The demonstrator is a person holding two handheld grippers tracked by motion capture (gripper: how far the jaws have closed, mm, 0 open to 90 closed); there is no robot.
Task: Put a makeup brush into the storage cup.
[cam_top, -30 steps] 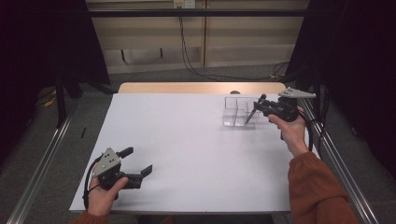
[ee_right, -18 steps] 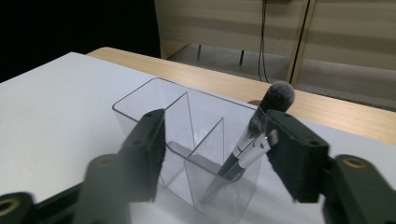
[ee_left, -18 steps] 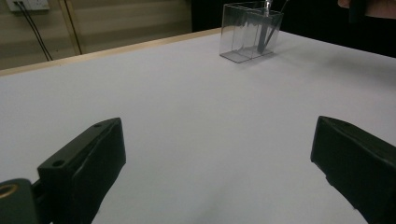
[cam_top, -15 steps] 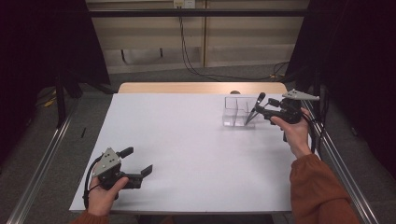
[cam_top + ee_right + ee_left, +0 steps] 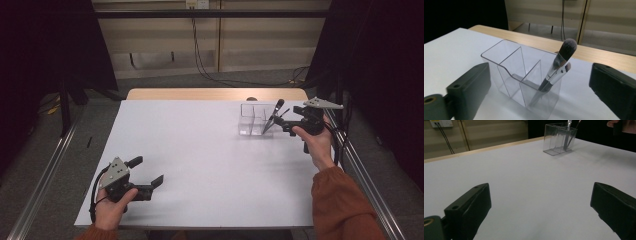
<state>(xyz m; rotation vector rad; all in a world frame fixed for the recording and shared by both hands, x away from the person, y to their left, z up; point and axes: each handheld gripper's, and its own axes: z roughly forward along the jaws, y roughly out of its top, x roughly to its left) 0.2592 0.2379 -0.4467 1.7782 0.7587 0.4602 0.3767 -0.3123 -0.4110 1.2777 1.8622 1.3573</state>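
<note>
A clear acrylic organizer with several compartments stands at the back right of the white table. Two makeup brushes lean in its right-hand compartment, bristles up. In the right gripper view the brushes and the organizer stand just ahead of my right gripper, whose jaws are wide apart and empty. From above, the right gripper is just right of the organizer. My left gripper rests open near the front left edge, holding nothing. From the left gripper the organizer shows far off.
A wooden strip runs along the table's far edge. Metal rails flank both sides. Cables hang down the back wall. Bare white tabletop stretches between the two grippers.
My right gripper has drawn back to the right, away from the organizer, and the brush it was next to now leans in the compartment. The left gripper has not moved.
</note>
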